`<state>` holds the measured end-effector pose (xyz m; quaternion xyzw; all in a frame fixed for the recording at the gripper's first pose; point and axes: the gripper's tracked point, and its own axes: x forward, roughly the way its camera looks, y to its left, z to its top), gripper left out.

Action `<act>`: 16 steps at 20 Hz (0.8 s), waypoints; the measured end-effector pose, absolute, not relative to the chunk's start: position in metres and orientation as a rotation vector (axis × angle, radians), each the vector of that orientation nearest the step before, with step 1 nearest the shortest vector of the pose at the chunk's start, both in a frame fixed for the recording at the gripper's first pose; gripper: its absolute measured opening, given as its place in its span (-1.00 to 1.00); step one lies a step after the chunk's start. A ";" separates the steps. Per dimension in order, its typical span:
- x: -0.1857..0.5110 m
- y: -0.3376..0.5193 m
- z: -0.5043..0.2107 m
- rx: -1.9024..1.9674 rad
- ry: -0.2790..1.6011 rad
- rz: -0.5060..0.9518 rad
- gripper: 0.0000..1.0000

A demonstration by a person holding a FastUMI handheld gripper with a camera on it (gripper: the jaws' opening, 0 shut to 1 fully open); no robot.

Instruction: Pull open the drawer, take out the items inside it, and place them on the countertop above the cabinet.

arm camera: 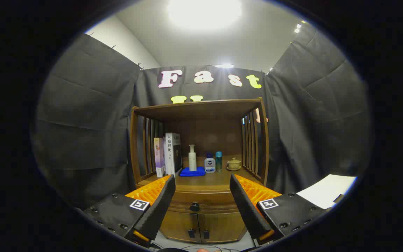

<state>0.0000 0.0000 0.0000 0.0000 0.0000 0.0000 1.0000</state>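
A brown wooden cabinet stands ahead against the black cloth wall. Its drawer (201, 201) is closed, with a round dark knob (194, 206) on its front. The knob sits between my two fingers and some way beyond them. Above the drawer lies the countertop (215, 180), under a roofed shelf with slatted sides. My gripper (201, 185) is open, its black fingers (157, 206) spread wide with nothing between them. What the drawer holds is hidden.
On the countertop stand two books (168, 154) at the left, a white pump bottle (192, 158) on a folded blue cloth (192, 171), a small white bottle (209, 163), a teal bottle (219, 161) and a lidded cup (234, 163). Two small doors (198, 227) sit below the drawer. A white sheet (327, 194) lies right.
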 end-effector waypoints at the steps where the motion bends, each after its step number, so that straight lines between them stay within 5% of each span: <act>1: 0.001 0.000 -0.003 -0.002 0.004 0.002 0.95; 16: 0.017 0.006 -0.033 0.034 0.065 0.003 0.95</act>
